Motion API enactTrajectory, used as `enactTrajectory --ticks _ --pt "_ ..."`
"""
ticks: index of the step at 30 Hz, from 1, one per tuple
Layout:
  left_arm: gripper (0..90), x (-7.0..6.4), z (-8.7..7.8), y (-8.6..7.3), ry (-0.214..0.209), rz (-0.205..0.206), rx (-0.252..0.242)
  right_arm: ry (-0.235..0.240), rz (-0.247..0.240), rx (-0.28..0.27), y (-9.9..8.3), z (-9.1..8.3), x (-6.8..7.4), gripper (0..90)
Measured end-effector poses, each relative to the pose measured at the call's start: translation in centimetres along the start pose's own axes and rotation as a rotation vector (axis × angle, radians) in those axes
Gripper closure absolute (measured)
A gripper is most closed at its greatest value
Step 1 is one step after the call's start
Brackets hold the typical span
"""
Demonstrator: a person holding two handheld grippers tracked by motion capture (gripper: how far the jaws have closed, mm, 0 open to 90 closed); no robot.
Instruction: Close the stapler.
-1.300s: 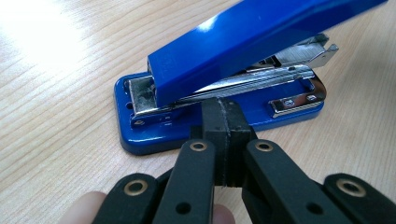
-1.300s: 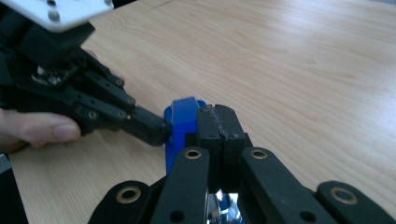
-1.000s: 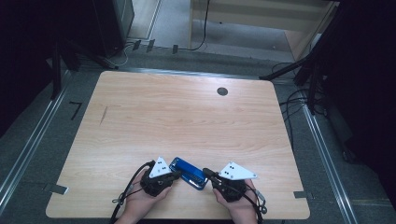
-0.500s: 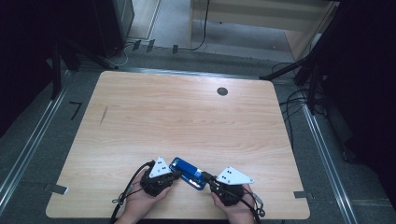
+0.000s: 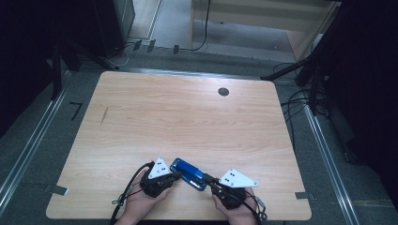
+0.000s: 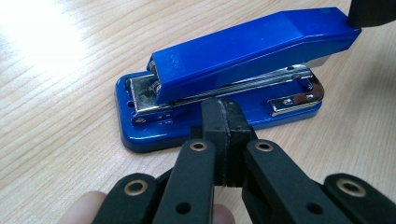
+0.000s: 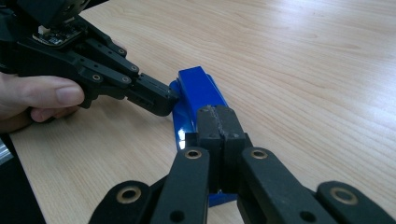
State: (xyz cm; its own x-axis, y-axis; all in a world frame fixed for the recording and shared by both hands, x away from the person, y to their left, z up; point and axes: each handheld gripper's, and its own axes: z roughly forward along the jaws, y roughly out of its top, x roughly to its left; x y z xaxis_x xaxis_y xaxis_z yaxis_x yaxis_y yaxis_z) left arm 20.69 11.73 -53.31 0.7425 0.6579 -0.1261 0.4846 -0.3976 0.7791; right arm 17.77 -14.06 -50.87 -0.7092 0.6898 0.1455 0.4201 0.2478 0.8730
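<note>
A blue stapler (image 5: 187, 172) lies flat near the table's front edge, its blue arm (image 6: 243, 60) closed over the chrome staple track. My left gripper (image 5: 176, 174) is shut with nothing between its jaws, and its closed tip (image 6: 223, 116) touches the long side of the stapler's base. My right gripper (image 5: 206, 178) is also shut and empty. Its closed tip (image 7: 218, 119) rests on the top of the stapler (image 7: 198, 88) at the near end. In the right gripper view, the left gripper (image 7: 156, 98) meets the stapler from the left.
The light wooden table (image 5: 187, 117) carries a dark round cable grommet (image 5: 223, 91) at the back right. Its front edge runs just behind both hands. Cables and dark stands crowd the floor around the table.
The right gripper has drifted slightly back toward the table's front edge. The stapler and the left gripper have stayed where they were.
</note>
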Motion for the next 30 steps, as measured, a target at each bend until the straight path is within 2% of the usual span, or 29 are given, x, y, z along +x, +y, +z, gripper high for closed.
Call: enactTrajectory --ticks 4,6,8,11,17,19,20,23,30 --pt "90.0 0.0 -0.4 -0.2 0.028 -0.009 -0.022 0.01 0.036 -0.009 -0.3 -0.2 0.1 90.0" --pt "90.0 0.1 -0.6 -0.2 0.035 -0.02 -0.03 0.018 0.038 -0.01 -0.4 -0.3 0.2 90.0" --pt "90.0 0.2 -0.9 -0.3 0.033 -0.031 -0.039 0.018 0.04 0.0 -0.6 -0.4 0.3 90.0" --pt "90.0 0.6 -1.6 -0.3 0.051 -0.04 -0.053 0.023 0.046 0.025 -1.0 -0.2 0.6 90.0" --pt "90.0 2.1 -3.8 -0.9 0.105 -0.101 -0.127 0.026 0.04 0.04 -1.2 0.5 0.8 90.0" --pt "82.9 2.5 -4.3 -1.1 0.11 -0.119 -0.152 0.026 0.034 0.044 -1.2 0.7 0.9 90.0" --pt "80.4 2.8 -4.7 -1.3 0.124 -0.136 -0.167 0.026 0.031 0.048 -1.3 0.8 1.0 90.0" --pt "69.5 3.6 -5.6 -1.9 0.187 -0.139 -0.209 0.016 0.012 0.061 -1.3 1.2 1.0 90.0" --pt "53.2 5.4 -6.8 -3.1 0.262 -0.178 -0.241 -0.006 0.021 0.056 -1.3 1.4 0.3 90.0"
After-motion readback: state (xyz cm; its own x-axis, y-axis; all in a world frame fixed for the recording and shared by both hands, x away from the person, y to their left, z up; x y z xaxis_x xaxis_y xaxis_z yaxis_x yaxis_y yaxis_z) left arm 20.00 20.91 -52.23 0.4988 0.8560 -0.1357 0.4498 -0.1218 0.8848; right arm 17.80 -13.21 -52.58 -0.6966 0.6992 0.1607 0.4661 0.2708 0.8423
